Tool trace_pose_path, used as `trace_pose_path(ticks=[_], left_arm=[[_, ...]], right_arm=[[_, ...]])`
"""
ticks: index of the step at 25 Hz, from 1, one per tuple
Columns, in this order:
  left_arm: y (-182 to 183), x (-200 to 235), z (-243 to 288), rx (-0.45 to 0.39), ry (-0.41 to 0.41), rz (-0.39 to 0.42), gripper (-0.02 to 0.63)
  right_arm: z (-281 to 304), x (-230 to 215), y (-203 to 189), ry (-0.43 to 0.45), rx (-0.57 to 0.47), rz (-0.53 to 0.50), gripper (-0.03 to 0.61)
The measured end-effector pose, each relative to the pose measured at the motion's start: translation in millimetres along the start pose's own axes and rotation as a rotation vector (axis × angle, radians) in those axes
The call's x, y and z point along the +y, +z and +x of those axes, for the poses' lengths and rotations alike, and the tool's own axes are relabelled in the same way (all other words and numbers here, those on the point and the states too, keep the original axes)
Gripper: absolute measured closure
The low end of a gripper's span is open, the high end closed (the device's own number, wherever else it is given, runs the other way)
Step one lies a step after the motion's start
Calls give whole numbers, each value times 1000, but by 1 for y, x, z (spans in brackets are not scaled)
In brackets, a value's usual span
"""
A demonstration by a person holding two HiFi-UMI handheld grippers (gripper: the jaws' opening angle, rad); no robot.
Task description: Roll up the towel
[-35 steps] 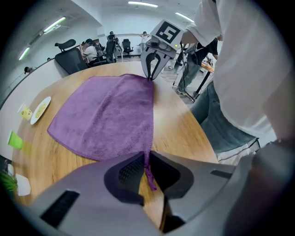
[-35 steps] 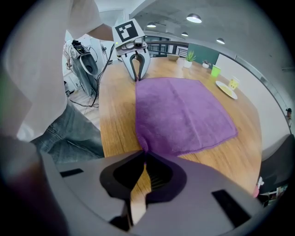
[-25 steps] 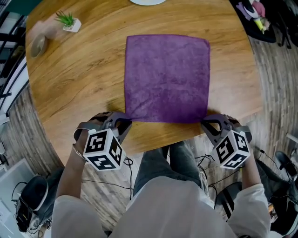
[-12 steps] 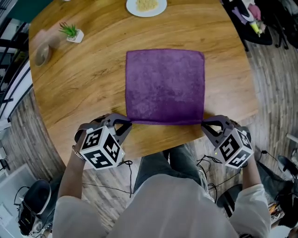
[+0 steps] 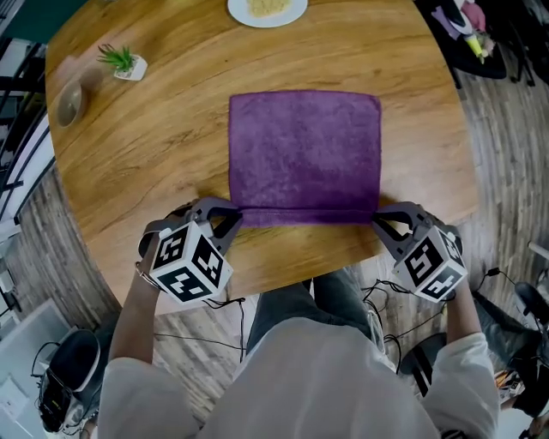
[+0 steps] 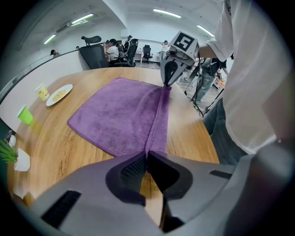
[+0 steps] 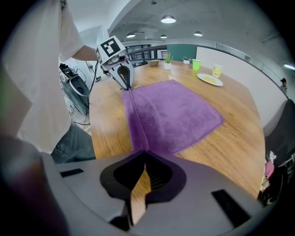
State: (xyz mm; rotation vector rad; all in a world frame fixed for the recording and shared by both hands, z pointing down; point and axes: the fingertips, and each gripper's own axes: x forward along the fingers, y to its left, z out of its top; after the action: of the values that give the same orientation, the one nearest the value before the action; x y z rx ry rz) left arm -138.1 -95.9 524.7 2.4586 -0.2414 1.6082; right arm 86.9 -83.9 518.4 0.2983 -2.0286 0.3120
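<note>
A purple towel (image 5: 304, 154) lies flat on the round wooden table (image 5: 154, 146). Its near edge is turned over into a narrow folded strip (image 5: 304, 214). My left gripper (image 5: 236, 214) is shut on the strip's left end, and my right gripper (image 5: 377, 216) is shut on its right end. In the left gripper view the jaws (image 6: 146, 154) pinch the purple hem, and the fold (image 6: 159, 115) runs across to the right gripper (image 6: 167, 85). The right gripper view mirrors this: its jaws (image 7: 144, 152) hold the towel (image 7: 170, 115), with the left gripper (image 7: 126, 86) at the far end.
A white plate of food (image 5: 268, 9) sits at the table's far edge. A small potted plant (image 5: 120, 60) and a bowl (image 5: 69, 103) stand at the far left. A green cup (image 7: 197, 64) and a yellow cup (image 7: 215, 71) stand beyond the towel. The table's near edge lies just behind both grippers.
Both grippers have moved away from me with the towel's near corners. The near edge, flat a second ago, now lies folded over onto the towel as a narrow strip.
</note>
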Motion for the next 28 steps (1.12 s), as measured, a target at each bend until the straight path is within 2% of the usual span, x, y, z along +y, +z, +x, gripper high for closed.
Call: trace_pose_path(ticks=[2, 5, 8, 10, 14, 18, 28], left_arm=[[0, 3, 2, -9, 14, -4, 585], [-2, 7, 1, -25, 22, -27, 524], [-6, 11, -8, -27, 66, -36, 486], [-5, 10, -18, -34, 96, -32, 483], [3, -10, -25, -29, 102, 27, 486], [-3, -27, -11, 41, 85, 111, 512], [-10, -29, 8, 121, 88, 231, 537]], right_arm=[[3, -2, -2, -14, 2, 9, 563], [1, -6, -3, -35, -7, 22, 513], [-8, -8, 2, -60, -37, 19, 506], [-17, -6, 7, -76, -47, 4, 497], [-23, 9, 9, -86, -17, -61, 497], [-8, 28, 1, -62, 25, -109, 497], [9, 25, -10, -89, 72, -158, 508]])
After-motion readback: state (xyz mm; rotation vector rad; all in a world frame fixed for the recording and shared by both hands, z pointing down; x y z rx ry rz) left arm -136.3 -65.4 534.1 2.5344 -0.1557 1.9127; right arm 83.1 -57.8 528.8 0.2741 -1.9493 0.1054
